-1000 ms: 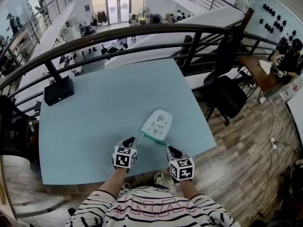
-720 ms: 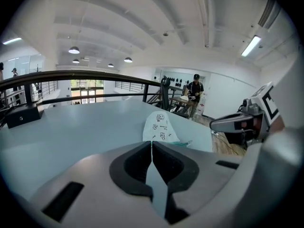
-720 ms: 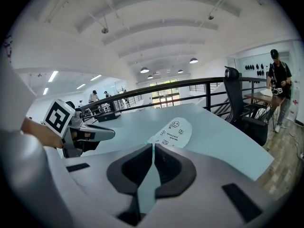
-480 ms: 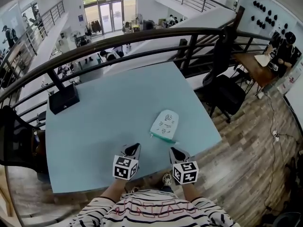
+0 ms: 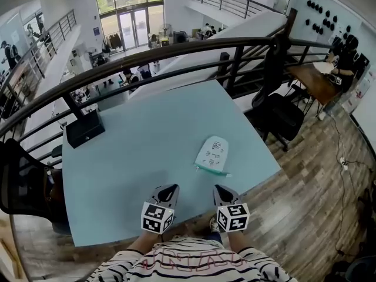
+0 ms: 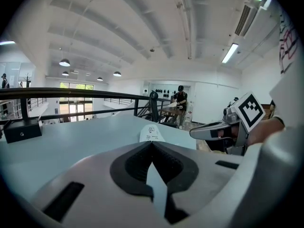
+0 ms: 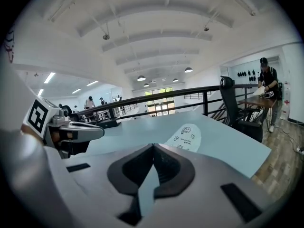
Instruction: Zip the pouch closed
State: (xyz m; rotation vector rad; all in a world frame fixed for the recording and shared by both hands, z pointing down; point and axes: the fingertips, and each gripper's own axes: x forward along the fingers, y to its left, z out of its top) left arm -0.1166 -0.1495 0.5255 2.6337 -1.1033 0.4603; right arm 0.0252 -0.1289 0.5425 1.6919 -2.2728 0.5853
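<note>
A white pouch (image 5: 213,154) with small printed figures and a green zip edge lies flat on the light blue table (image 5: 147,140), towards its near right corner. It shows in the left gripper view as the pouch (image 6: 151,133) beyond the jaws, and in the right gripper view as the pouch (image 7: 185,136) ahead on the right. My left gripper (image 5: 170,190) and right gripper (image 5: 219,190) hover side by side near the table's front edge, short of the pouch and apart from it. Both are shut with nothing between the jaws.
A black box (image 5: 86,128) sits at the table's far left corner. A dark metal railing (image 5: 176,46) runs behind the table. A black chair (image 5: 276,113) stands to the right on the wooden floor (image 5: 317,187). People work at a desk far right.
Both grippers have drawn back from the pouch's zip edge towards me and risen. The pouch stays on the table, free of both.
</note>
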